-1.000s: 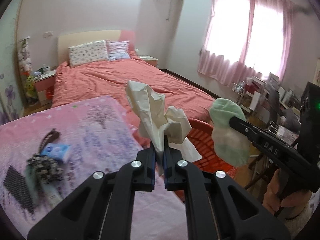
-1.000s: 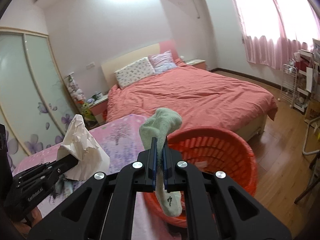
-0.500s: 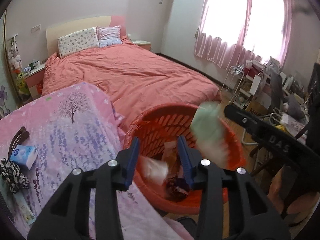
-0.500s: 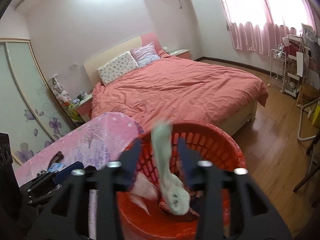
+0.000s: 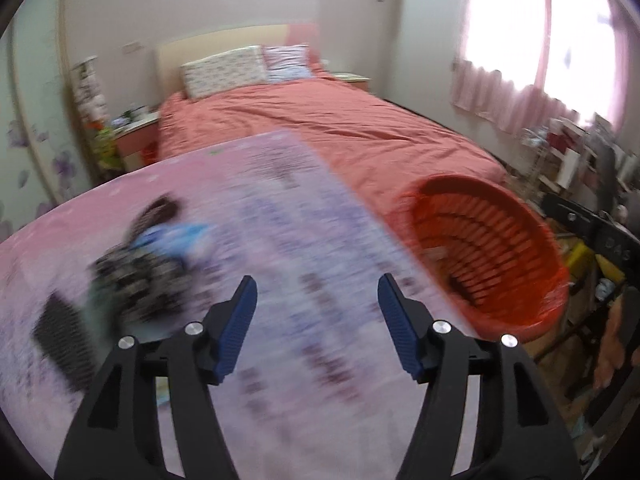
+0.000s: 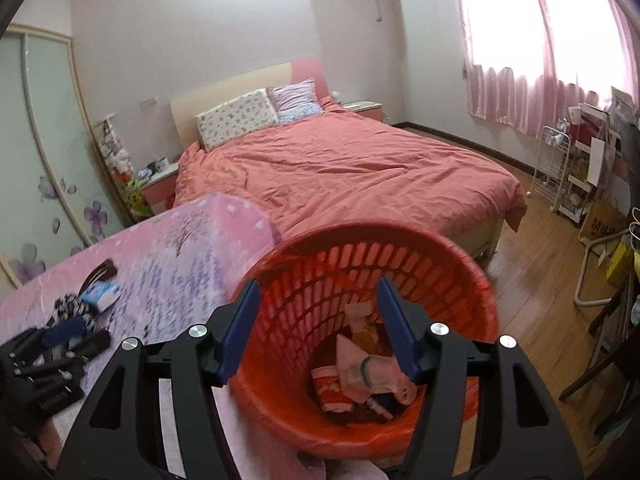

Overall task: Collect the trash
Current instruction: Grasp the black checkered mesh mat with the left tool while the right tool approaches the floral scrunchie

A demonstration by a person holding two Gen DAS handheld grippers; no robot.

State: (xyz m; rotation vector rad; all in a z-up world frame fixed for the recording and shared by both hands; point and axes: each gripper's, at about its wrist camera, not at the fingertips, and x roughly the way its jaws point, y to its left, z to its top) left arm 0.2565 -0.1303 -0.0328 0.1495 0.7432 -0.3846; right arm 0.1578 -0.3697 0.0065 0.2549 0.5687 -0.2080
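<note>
A red plastic basket (image 6: 476, 280) stands beside the pink table (image 6: 188, 248) and holds several pieces of trash (image 6: 368, 376). My right gripper (image 6: 316, 320) is open and empty, just above the basket's mouth. My left gripper (image 5: 316, 316) is open and empty over the pink table (image 5: 304, 240), with the basket (image 5: 532, 248) to its right. A blurred pile lies on the table's left: a blue pack (image 5: 176, 236), a dark patterned cloth (image 5: 136, 280) and a black mesh item (image 5: 60, 336). The same pile shows in the right wrist view (image 6: 84, 304).
A bed with a coral cover (image 6: 352, 172) lies beyond the table and basket. A window with pink curtains (image 6: 532, 92) and a cluttered rack (image 6: 568, 168) are on the right. The left gripper's body (image 6: 44, 368) shows at the lower left. Wood floor (image 6: 540, 280) lies right of the basket.
Both grippers opened. The crumpled tissue dropped from my left gripper and the green sock from my right, into the basket. My left gripper has swung left over the table.
</note>
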